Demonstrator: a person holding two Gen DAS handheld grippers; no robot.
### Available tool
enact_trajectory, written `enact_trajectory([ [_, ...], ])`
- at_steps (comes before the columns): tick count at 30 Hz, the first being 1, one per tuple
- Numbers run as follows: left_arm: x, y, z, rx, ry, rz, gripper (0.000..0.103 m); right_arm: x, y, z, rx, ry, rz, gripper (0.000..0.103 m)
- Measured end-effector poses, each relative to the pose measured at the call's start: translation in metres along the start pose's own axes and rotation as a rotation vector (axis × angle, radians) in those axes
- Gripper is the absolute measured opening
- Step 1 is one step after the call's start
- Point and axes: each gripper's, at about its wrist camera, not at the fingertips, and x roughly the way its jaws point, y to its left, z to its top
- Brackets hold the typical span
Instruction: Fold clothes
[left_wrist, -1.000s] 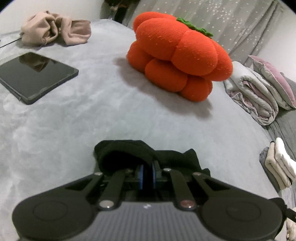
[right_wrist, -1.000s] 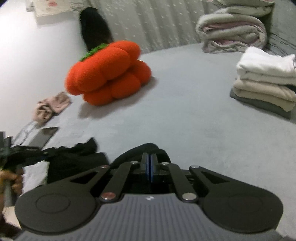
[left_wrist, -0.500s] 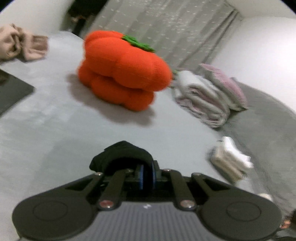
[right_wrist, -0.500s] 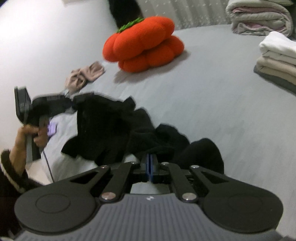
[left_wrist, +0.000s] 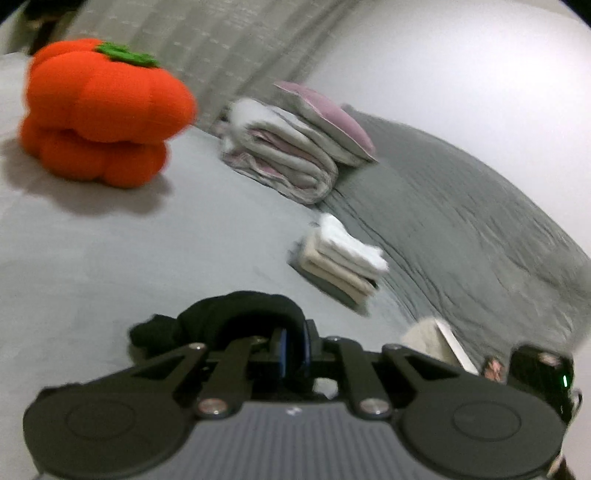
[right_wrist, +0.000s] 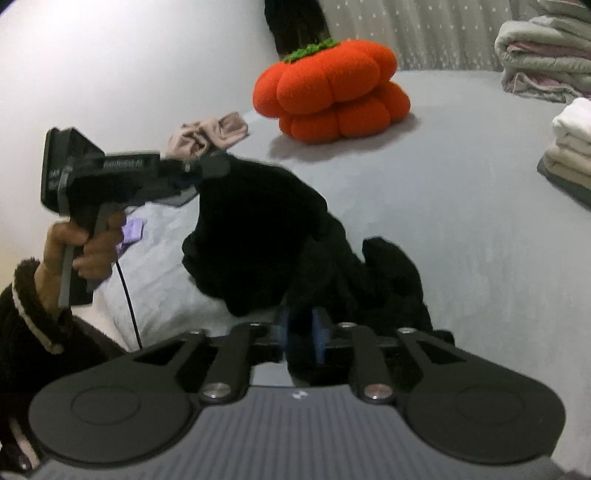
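Holding a bunched edge of the black garment (right_wrist: 266, 229) in my left gripper (left_wrist: 293, 349), I have that part lifted off the grey bed (right_wrist: 461, 240); the jaws are pinched tight on the cloth. In the right wrist view a hand (right_wrist: 83, 243) in a dark fuzzy sleeve (right_wrist: 33, 321) grips that tool's handle, and the fabric hangs from its tip down to the bed in a loose heap.

My right gripper (right_wrist: 301, 334) sits low at the near end of the same garment. Its jaws are opening, the blue pads (right_wrist: 318, 334) stand apart, and dark cloth lies between and below them, though I cannot tell whether it touches the pads.

Further back on the bed stands an orange pumpkin cushion (right_wrist: 332, 92), well apart from the garment. A crumpled beige cloth (right_wrist: 207, 134) lies near the wall behind the left tool. To the right is a stack of folded clothes (left_wrist: 340, 258) in white and cream, and beyond it a folded quilt (left_wrist: 280, 151) with a pink pillow (left_wrist: 328, 118) leaning on it. A curtain (left_wrist: 207, 48) hangs behind.
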Motion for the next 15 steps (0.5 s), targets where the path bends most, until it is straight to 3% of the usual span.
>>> enact_trajectory([
  [8, 0.014, -0.027, -0.011, 0.167, 0.12, -0.153, 0.009, 0.002, 0.005, 0.008, -0.045, -0.086, 0.0, 0.043],
  [12, 0.013, -0.029, -0.012, 0.18, 0.131, -0.226, 0.009, 0.008, 0.014, 0.01, -0.098, -0.084, 0.033, 0.054],
  [15, 0.009, -0.03, -0.014, 0.192, 0.155, -0.255, 0.01, 0.014, 0.022, 0.011, -0.149, -0.083, 0.048, 0.056],
])
